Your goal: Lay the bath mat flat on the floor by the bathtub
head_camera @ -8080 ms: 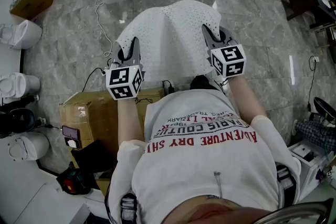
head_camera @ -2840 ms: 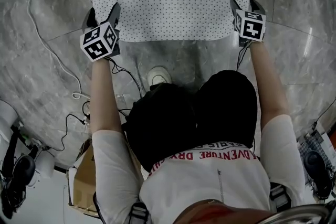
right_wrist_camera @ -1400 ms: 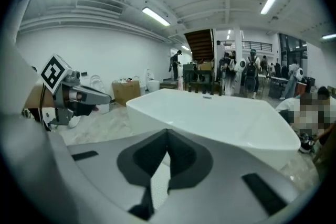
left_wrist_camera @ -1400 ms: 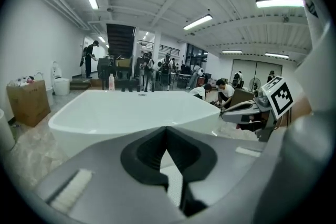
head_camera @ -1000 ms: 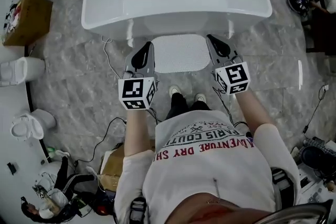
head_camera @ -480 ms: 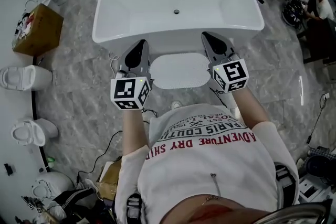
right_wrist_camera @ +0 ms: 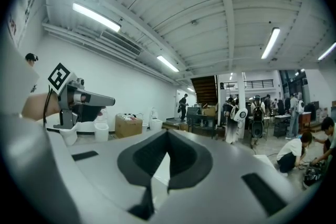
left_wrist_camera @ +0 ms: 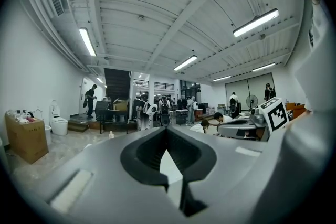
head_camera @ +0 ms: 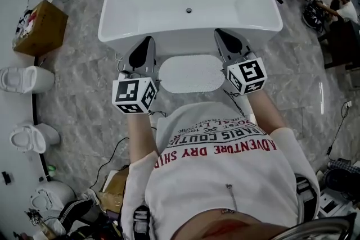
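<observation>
Head view: bath mat (head_camera: 191,73) lies flat on the floor (head_camera: 84,98), bathtub (head_camera: 191,3) at its 12 o'clock. Left gripper (head_camera: 147,42) sits at the mat's 9, right gripper (head_camera: 219,35) at 3. Only the gripper views show both jaw pairs together, empty; they miss the mat.

The bath mat (head_camera: 191,73) lies on the floor (head_camera: 79,93), just on the near side of the bathtub (head_camera: 185,41). In the head view the left hand-held gripper (head_camera: 147,42) and right hand-held gripper (head_camera: 219,34) flank it. A cardboard box (head_camera: 36,28) and a toilet (head_camera: 17,80) stand well left.
</observation>
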### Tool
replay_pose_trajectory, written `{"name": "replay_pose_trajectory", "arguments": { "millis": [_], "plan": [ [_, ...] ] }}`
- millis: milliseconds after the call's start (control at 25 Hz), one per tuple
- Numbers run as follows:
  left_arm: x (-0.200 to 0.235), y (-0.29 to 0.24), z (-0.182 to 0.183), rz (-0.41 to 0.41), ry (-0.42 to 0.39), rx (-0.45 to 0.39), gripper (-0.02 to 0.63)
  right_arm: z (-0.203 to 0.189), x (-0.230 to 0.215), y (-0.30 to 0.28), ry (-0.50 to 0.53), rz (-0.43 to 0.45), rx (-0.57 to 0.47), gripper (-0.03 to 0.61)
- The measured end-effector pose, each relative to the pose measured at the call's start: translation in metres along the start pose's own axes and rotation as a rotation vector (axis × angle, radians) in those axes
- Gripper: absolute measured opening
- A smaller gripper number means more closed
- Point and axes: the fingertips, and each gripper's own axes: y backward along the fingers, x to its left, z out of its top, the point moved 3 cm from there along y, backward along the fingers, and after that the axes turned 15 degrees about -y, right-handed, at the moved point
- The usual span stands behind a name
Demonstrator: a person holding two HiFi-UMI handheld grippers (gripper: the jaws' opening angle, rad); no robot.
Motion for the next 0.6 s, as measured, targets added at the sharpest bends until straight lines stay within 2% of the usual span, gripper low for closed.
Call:
{"name": "replay_pose_trajectory", "arguments": {
  "millis": [600],
  "plan": [
    [-0.013, -0.001, -0.003, 0.018, 0.014, 0.019, 0.011, 0.000, -0.006, 0.012, -0.014, 0.000, 0.006, 0.008]
  ]
}}
